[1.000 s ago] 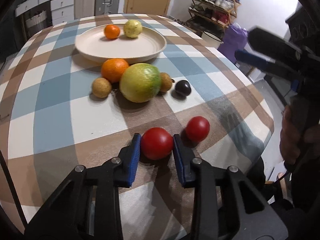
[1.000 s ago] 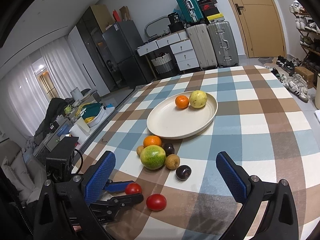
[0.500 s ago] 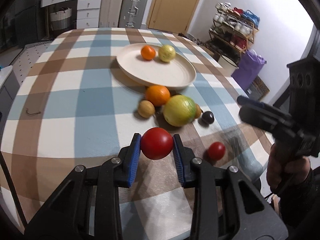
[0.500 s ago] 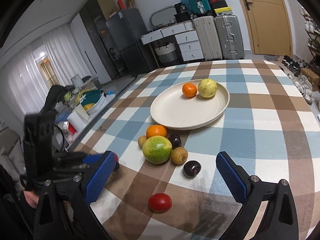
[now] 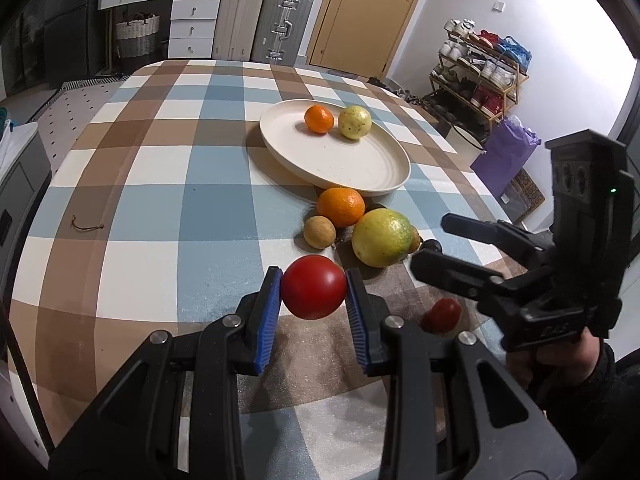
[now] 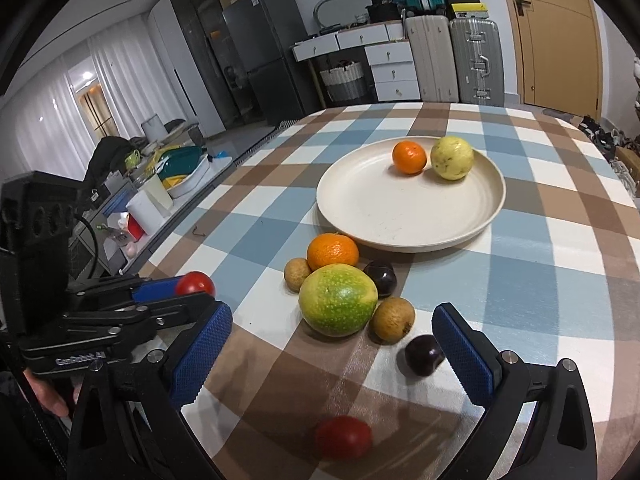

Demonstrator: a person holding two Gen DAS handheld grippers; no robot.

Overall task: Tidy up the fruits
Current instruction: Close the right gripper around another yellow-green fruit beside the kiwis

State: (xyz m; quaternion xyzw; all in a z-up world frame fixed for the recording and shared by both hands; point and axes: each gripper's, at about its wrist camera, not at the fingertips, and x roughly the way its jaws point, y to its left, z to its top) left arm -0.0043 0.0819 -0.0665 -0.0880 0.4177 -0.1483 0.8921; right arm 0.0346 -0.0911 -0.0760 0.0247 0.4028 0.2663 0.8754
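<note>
my left gripper (image 5: 313, 293) held a red tomato (image 5: 313, 293) above the tabletop (image 5: 160, 208); my right gripper (image 6: 332, 344) hung with jaws wide over a second tomato (image 6: 343, 437).

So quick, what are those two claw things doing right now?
Left gripper: closed on the red tomato, lifted off the table.
Right gripper: fingers wide open, holding nothing.

Two upright hard-shell suitcases (image 5: 262, 24) stand beside a yellow wooden door (image 5: 368, 12); right of that door, a metal shoe rack (image 5: 482, 70).
</note>
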